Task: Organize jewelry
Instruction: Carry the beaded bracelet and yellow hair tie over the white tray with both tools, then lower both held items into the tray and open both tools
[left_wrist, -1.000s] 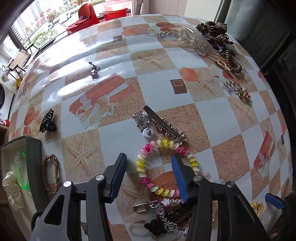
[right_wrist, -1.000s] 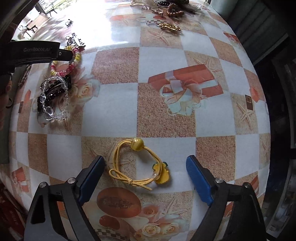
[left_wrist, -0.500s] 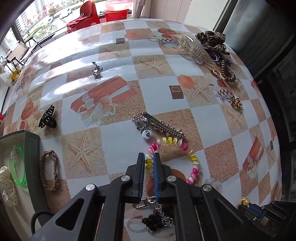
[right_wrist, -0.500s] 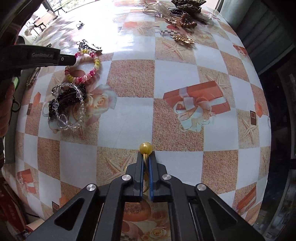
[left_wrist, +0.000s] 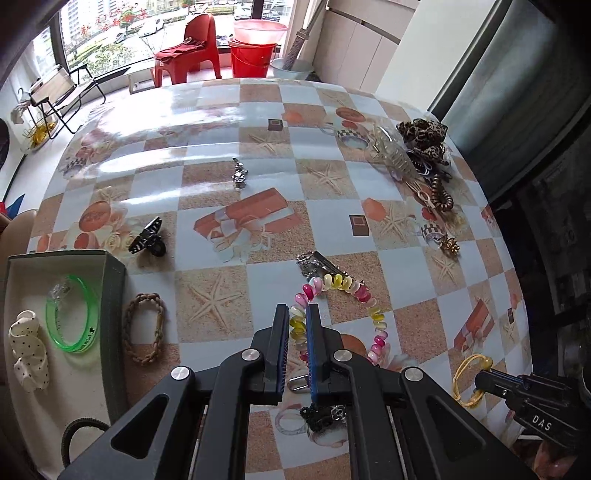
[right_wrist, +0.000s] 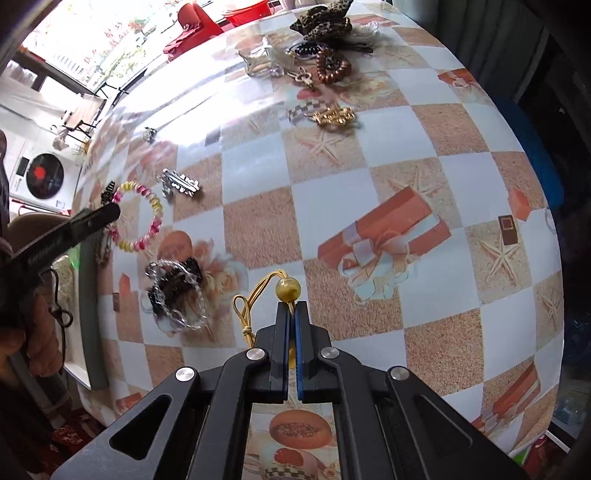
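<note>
On the checkered table (left_wrist: 229, 343), the grey-walled box (left_wrist: 112, 295) at its left edge serves as the landmark. Inside the box lie a green bangle (left_wrist: 72, 314) and a white dotted scrunchie (left_wrist: 27, 354). Just right of the box wall lies a brown braided hair tie (left_wrist: 144, 328), and beyond the box's far corner sits a black claw clip (left_wrist: 147, 238).

Further right of the box, the left hand-held gripper (left_wrist: 297, 317) has its blue-padded jaws pressed together on one side of the pink-and-yellow beaded bracelet (left_wrist: 373, 314); beads show in the narrow gap between the pads. The rest of the bracelet hangs out to the right, its far side by a silver hair clip (left_wrist: 317, 262). Below the bracelet lie a black beaded piece (left_wrist: 321, 413) and a metal clasp (left_wrist: 297, 382).

Farthest from the box, at the table's right side, the right hand-held gripper (right_wrist: 292, 306) pinches the yellow cord hair tie (right_wrist: 255, 295) just under its gold bead (right_wrist: 288, 290), the jaws closed tight on the cord. The knotted loop droops to the left of the jaws.

At the far right corner of the table sits a heap with a leopard scrunchie (left_wrist: 423, 133), a clear claw clip (left_wrist: 391, 155) and a brown coil tie (left_wrist: 441, 194). A gold charm (left_wrist: 448, 245) lies nearer.
</note>
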